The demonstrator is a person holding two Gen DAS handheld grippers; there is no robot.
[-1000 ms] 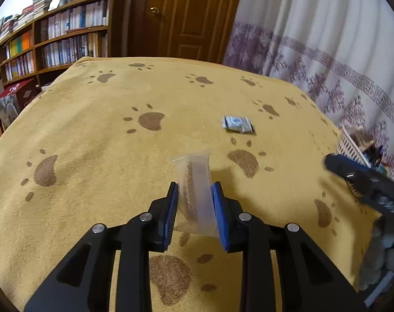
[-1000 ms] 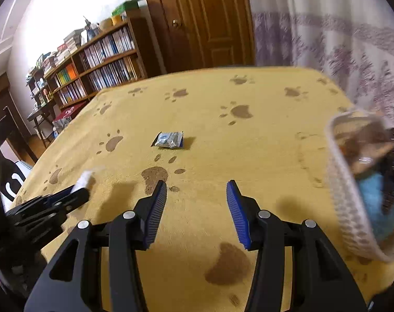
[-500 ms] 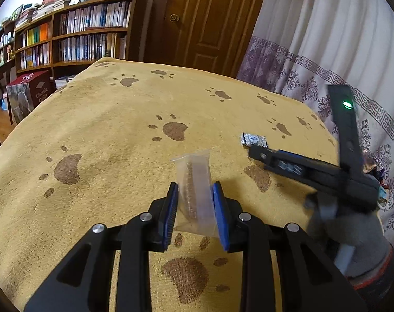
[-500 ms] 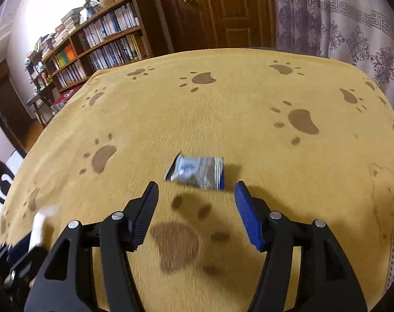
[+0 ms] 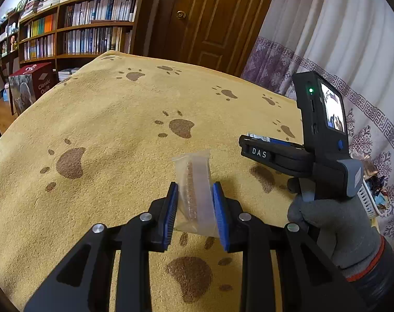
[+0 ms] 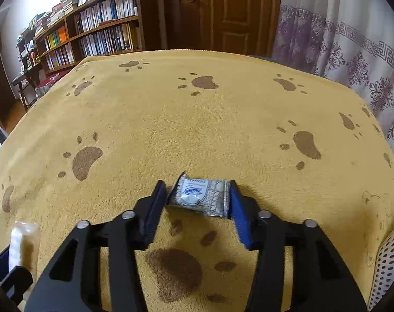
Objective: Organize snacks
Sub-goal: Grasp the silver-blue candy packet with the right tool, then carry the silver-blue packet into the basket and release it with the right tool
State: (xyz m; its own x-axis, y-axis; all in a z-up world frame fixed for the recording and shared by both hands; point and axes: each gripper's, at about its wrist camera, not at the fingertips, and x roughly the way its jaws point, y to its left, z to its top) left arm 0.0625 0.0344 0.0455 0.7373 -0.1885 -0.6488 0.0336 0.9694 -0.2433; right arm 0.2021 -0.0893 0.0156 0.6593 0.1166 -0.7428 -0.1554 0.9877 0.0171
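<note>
My left claw (image 5: 195, 204) is clamped on a clear snack packet (image 5: 194, 184). Blue pads press both its sides, and it stands upright between them, top edge poking up above the fingertips. Brown crumbly bar visible inside the wrap. It is held above the yellow paw-print blanket (image 5: 113, 119), not resting on it as far as I can tell.

My right claw (image 6: 198, 197) has just been closing, and a small silver-and-blue sachet (image 6: 200, 195) sits between the jaws. Both blue pads look to be touching the sachet's short ends. The left end of the wrap is crumpled up against the pad, so I read it as gripped. The sachet lies flat on the blanket, or just off it; I can't tell which.

In the left view, the right claw shows side-on to the right, in a grey gloved hand (image 5: 324, 213), with the sachet's edge just visible behind the claw's tip. In the right view, the clear packet shows at the lower left edge, well apart from the sachet.

A white perforated basket (image 6: 386, 262) sits at the blanket's right edge, near the right claw; the left view shows wrappers in it.

Behind: bookshelf (image 5: 79, 33), wooden door (image 5: 210, 18), patterned curtain (image 5: 340, 39).
</note>
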